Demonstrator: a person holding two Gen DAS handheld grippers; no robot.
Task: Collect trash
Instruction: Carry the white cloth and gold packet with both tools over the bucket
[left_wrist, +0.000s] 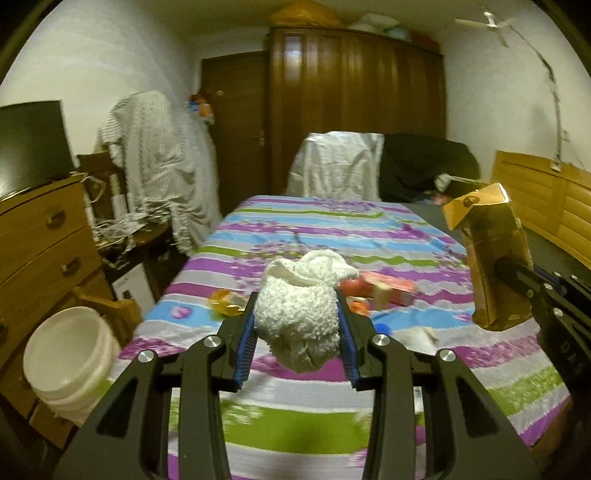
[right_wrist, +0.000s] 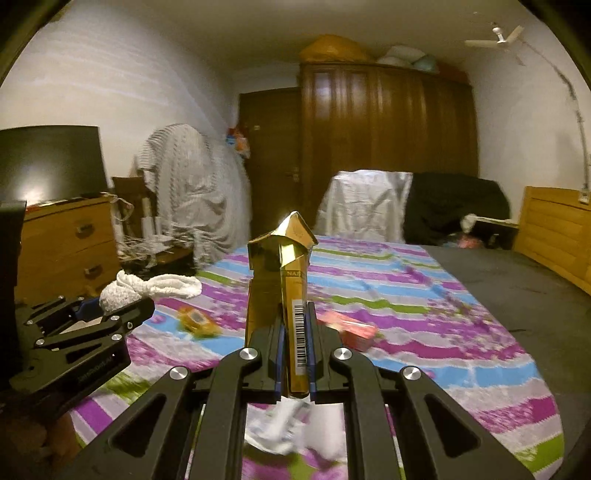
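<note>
The left hand-held gripper (left_wrist: 298, 325) is clenched on a white fluffy cloth (left_wrist: 301, 314), which bulges out between its blue pads (left_wrist: 246, 341) and is lifted above the bed. The right hand-held gripper (right_wrist: 295, 347) is clamped tight on a flattened golden carton (right_wrist: 284, 280); the carton stands upright between the fingers, with a barcode on its narrow side, and it is also held in the air over the bed.

On the bed there is a striped bedsheet (left_wrist: 314, 229) with purple, blue, green and white bands. More trash lies on it: a pink box (right_wrist: 349, 328) just beyond the carton, a small yellow-orange wrapper (right_wrist: 197, 319) more to the left, and some white crumpled paper (right_wrist: 284, 424) under the right gripper, which is blurred. The far right part of the bed is a bare grey mattress (right_wrist: 498, 280).

Beside the bed on the left stands a white bucket (left_wrist: 68, 354) on the floor, close to a wooden chest of drawers (left_wrist: 44, 236) that carries a dark screen (left_wrist: 31, 144). Further back, a chair covered with a grey striped cloth (left_wrist: 159, 155) stands near a dark door (left_wrist: 236, 122). A big brown wardrobe (left_wrist: 354, 107) fills the back wall, with bundles on top. At the foot of the bed are a white cover (left_wrist: 336, 166) and a black one (left_wrist: 424, 166). A wooden headboard (left_wrist: 546, 199) runs along the right side, and a ceiling fan (left_wrist: 487, 22) hangs above.
</note>
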